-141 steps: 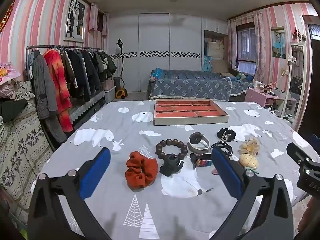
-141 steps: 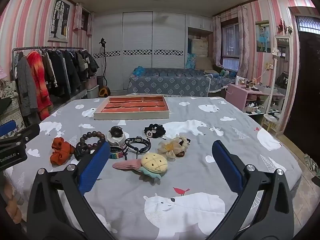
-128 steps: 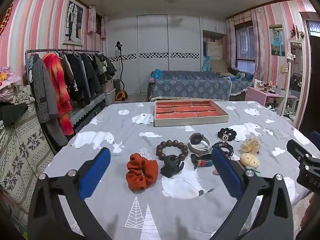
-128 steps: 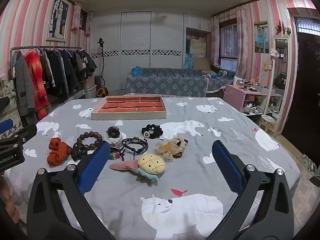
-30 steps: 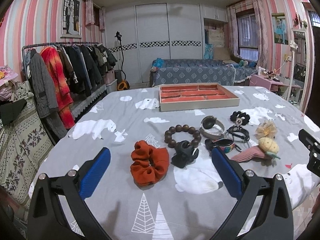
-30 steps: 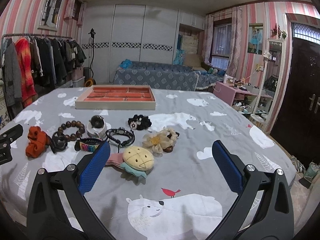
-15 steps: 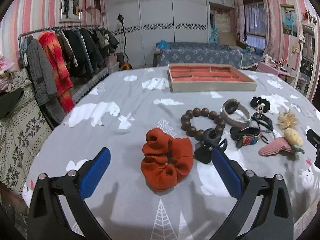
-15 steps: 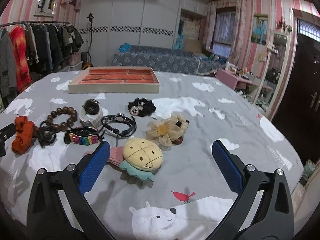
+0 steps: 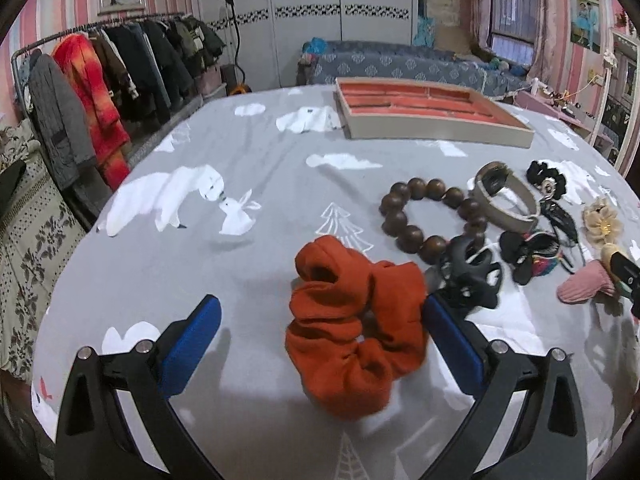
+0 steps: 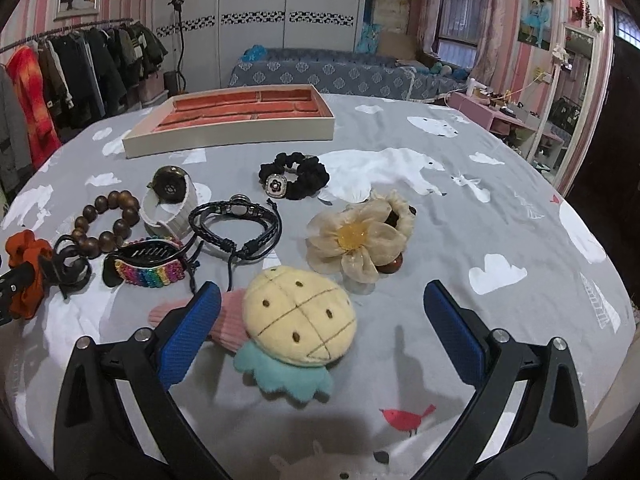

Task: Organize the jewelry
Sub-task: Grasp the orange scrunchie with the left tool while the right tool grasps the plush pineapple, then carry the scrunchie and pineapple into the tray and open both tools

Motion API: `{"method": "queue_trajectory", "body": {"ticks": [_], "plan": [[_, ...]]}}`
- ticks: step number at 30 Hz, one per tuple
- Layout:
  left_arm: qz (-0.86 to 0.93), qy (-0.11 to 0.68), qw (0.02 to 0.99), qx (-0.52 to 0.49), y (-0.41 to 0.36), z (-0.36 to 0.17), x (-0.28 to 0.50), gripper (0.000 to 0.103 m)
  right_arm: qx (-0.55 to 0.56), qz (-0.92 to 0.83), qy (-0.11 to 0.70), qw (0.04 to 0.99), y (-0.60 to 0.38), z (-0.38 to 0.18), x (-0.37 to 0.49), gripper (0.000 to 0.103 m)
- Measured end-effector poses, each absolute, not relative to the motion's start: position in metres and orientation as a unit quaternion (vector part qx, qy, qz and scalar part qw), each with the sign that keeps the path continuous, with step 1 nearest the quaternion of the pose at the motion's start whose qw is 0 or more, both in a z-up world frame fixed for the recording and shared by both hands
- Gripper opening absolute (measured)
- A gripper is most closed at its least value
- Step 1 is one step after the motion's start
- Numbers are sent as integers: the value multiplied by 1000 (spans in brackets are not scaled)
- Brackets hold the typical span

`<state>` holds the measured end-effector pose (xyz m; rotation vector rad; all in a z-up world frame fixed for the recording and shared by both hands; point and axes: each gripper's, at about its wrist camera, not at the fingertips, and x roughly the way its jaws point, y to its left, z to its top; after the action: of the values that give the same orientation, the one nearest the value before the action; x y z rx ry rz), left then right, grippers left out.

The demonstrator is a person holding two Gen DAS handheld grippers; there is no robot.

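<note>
Left tongs (image 9: 320,328) gape wide around an orange scrunchie (image 9: 354,326) on the bench (image 9: 248,152), right tongs (image 10: 320,320) equally open over a plush pineapple clip (image 10: 298,330), the tray (image 10: 228,122) apparently empty; closing carelessly could snag the neighbouring black claw clip (image 9: 470,274).

The right fingers (image 10: 190,328) hide part of the pink plush clip (image 10: 230,322).
</note>
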<state>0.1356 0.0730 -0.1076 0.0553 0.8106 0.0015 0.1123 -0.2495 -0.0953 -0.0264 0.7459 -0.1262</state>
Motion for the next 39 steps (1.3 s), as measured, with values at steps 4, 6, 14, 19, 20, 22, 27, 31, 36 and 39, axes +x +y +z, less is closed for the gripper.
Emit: {"method": "queue_trajectory", "body": {"ticks": [4,6,14,19,20,22,27,31,36,39], "plan": [[-15,417,909,14,77,-117,146,99,-1,-49,390,920,-253,-104,122,82],[-20,424,905,6,78,-119,148,99,16,-36,400,916,-257,-108,124,76],[-40,432,901,-11,81,-120,152,81,32,-6,400,916,-255,-110,125,59],[-53,434,899,-11,77,-118,149,59,40,6,395,918,-259,-109,123,57],[-57,434,899,-12,76,-118,149,54,39,7,394,918,-260,-108,122,56],[-56,433,899,-9,74,-118,148,49,37,9,390,920,-261,-107,120,56],[-54,430,901,-13,74,-115,145,35,38,20,382,923,-263,-103,113,56],[-48,418,907,-19,77,-109,140,29,39,26,365,930,-264,-96,107,55],[-35,381,924,-19,81,-87,130,28,32,34,336,941,-264,-82,101,55],[-31,352,936,-3,75,-68,130,28,26,41,315,948,-265,-68,103,55]]}}
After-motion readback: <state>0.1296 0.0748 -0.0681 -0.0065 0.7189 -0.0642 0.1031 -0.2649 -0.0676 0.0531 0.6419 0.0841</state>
